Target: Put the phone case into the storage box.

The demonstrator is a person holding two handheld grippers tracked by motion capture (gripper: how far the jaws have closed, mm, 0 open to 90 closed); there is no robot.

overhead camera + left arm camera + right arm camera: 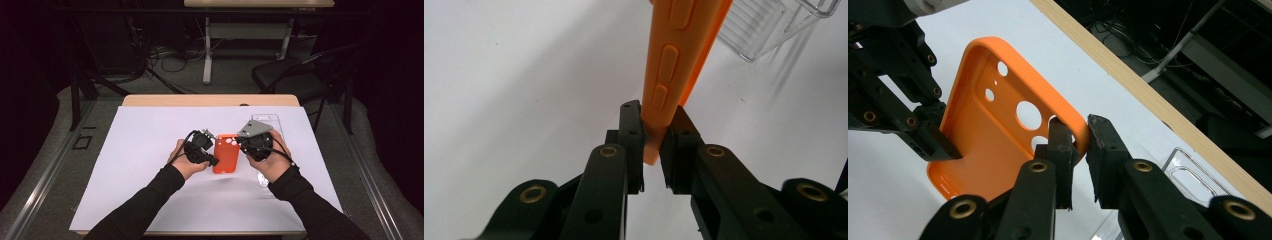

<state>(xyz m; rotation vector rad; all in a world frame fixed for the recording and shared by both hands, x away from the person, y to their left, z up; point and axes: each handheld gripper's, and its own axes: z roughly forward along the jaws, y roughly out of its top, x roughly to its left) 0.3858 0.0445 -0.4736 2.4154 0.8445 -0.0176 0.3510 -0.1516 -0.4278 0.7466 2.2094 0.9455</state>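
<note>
White paper (150, 165) is spread over the wooden table (210, 100), and an orange phone case (226, 152) is held just above it between the two hands. One side edge of the case is clamped by the left gripper (653, 145), the opposite rim by the right gripper (1079, 145). A clear plastic tray (268, 121) is seen just beside the right gripper.

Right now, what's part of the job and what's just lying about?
In the job:
- orange phone case, clamped on its side edges
- left gripper, shut on one edge
- right gripper, shut on the opposite edge

Lying about:
- clear plastic packaging tray, behind the right gripper
- white sheet covering the table
- black chair beyond the table
</note>
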